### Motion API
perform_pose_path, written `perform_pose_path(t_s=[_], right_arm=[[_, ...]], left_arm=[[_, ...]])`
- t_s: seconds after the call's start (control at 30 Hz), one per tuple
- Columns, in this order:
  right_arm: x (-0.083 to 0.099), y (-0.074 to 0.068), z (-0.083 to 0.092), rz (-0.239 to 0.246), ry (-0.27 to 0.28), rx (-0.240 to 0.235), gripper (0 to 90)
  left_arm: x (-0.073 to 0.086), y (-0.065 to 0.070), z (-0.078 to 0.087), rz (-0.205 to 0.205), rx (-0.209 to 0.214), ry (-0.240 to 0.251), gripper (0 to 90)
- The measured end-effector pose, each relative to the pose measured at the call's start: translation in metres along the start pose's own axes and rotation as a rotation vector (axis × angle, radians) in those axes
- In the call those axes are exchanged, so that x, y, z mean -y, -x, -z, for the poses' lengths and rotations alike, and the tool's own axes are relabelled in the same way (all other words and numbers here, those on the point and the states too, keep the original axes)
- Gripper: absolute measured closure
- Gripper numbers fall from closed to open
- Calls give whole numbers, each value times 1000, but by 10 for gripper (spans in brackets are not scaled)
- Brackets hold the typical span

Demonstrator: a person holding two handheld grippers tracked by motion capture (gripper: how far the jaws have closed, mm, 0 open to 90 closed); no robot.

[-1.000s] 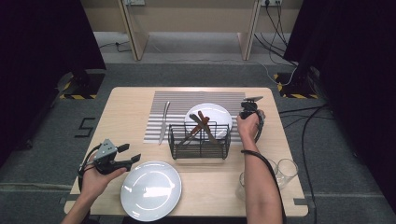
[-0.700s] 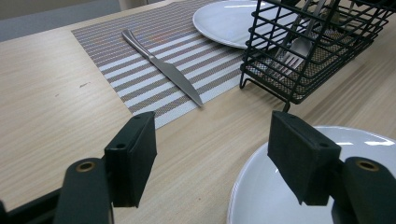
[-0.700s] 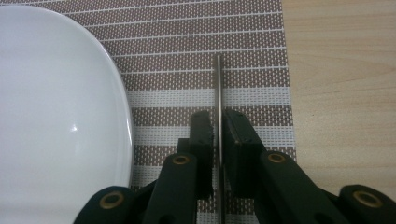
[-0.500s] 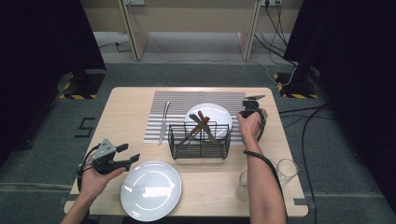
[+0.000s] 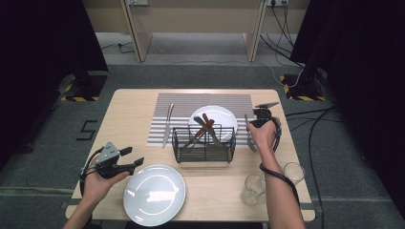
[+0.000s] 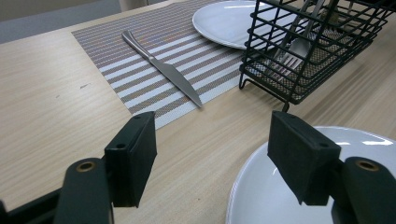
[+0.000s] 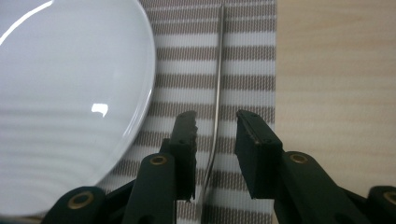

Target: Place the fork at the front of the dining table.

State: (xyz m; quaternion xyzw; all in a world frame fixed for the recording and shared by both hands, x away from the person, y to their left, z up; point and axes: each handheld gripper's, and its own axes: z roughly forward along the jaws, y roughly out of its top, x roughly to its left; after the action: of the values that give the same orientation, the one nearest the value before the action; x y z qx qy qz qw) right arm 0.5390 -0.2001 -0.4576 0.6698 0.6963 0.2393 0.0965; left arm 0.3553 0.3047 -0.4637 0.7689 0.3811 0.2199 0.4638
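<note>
Right tool (image 7: 215, 154) has just been opening and stands part-open, pads clear of the utensil handle (image 7: 218, 84) running lengthwise between them on the placemat (image 7: 243, 60) right of the plate (image 7: 70, 93) (left tool (image 6: 212, 154) wide, empty, far off).

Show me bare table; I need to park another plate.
The far-left wooden tabletop beside the striped placemat is free. It is crowded around the black wire caddy, between the two white plates.
</note>
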Motion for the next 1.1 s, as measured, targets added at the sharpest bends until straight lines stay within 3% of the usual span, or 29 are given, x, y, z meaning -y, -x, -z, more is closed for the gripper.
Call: perform_pose_path(t_s=[0.33, 1.1], right_arm=[[13, -1, 4, 5, -85, -19, 716], [19, -3, -6, 16, -172, -6, 813]], left_arm=[[0, 1, 0, -2, 3, -2, 324], [0, 1, -1, -4, 4, -3, 324]])
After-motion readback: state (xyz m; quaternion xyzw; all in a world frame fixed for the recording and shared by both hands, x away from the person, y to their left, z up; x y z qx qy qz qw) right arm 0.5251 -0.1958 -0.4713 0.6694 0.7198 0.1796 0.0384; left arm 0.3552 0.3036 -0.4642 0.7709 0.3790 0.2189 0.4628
